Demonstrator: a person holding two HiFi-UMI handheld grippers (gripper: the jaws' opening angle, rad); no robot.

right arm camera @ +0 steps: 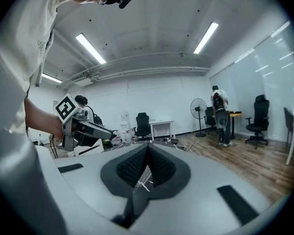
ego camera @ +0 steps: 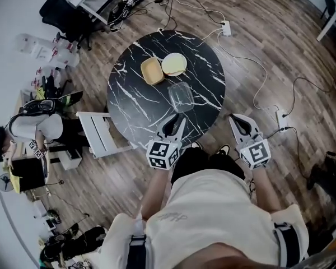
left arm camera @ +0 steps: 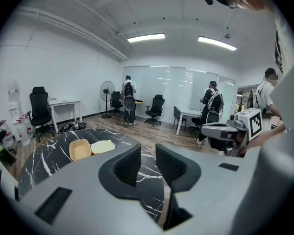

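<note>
Your left tool point(ego camera: 176, 123) gapes empty over the table point(ego camera: 133, 97), near the clear container point(ego camera: 181, 96); your right tool point(ego camera: 237, 122) is pinched together.

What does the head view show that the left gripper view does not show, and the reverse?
Only the head view: a clear container on the black marble table, and a power strip on the floor. Only the left gripper view: the left gripper seen close, its jaws apart with nothing between, a standing fan, lit ceiling lights. Both: the table, the tan tray, the cream dish beside it, the right gripper.
</note>
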